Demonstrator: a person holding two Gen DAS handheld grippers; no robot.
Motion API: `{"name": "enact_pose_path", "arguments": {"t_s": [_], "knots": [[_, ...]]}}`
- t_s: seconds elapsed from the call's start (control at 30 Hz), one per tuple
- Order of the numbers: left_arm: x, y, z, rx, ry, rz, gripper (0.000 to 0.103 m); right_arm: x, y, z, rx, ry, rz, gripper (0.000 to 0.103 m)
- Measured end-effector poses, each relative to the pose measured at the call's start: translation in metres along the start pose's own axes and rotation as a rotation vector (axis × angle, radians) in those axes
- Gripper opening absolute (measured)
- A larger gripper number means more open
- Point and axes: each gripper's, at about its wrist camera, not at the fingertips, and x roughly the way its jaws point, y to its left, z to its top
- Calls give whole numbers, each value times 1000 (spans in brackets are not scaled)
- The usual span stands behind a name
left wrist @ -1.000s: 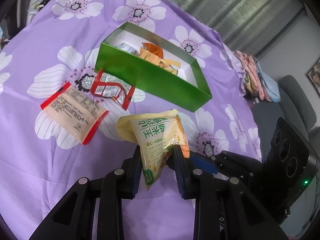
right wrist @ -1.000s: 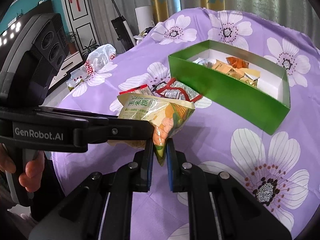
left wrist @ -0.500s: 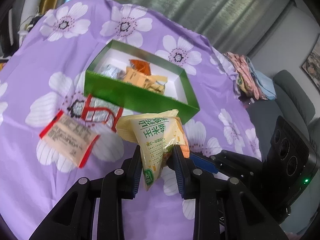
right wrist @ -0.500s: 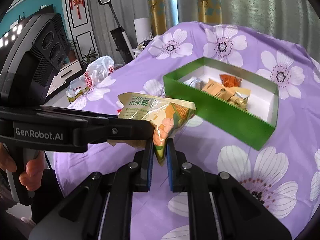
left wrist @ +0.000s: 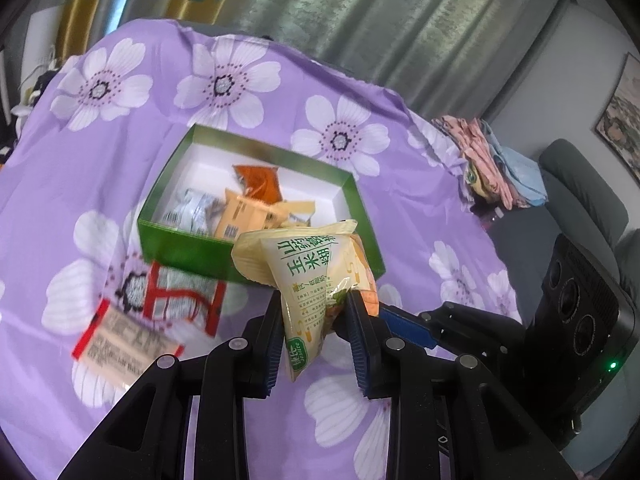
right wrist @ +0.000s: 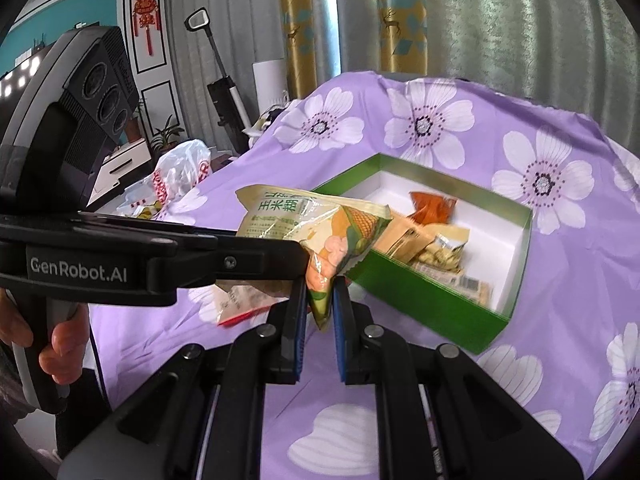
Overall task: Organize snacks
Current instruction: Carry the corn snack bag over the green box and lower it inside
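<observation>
A yellow corn snack bag (left wrist: 308, 276) hangs in the air above the purple flowered cloth, held by both grippers. My left gripper (left wrist: 314, 308) is shut on its lower part. My right gripper (right wrist: 320, 292) is shut on one corner of the same bag (right wrist: 316, 220), and its blue-padded fingers (left wrist: 404, 326) show at the right of the left wrist view. Beyond the bag lies an open green box (left wrist: 180, 244) with several small packets inside; the same box (right wrist: 432, 300) sits to the right in the right wrist view.
Two red-edged packets (left wrist: 176, 300) (left wrist: 120, 344) lie on the cloth left of the box. Folded clothes (left wrist: 492, 164) and a grey chair (left wrist: 580, 188) stand past the table's right edge. A person's hand (right wrist: 44, 340) grips the left tool's handle. A plastic bag (right wrist: 180, 176) lies beyond the table.
Both grippers have risen with the corn bag still held between them. The green box and loose packets now sit lower and smaller in view, and more of the curtains shows.
</observation>
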Motion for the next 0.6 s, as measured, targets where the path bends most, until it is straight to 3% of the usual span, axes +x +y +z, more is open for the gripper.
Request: {"name": "enact_pose_path", "arguments": {"t_s": [0.27,0.6], "knots": [[26,-4,34,23,8,-8,30,14,-34,22,8,-20,-38,13],[82,5,65,-19,86,-25,30,49,-81,32,51,29,-70,13]]}}
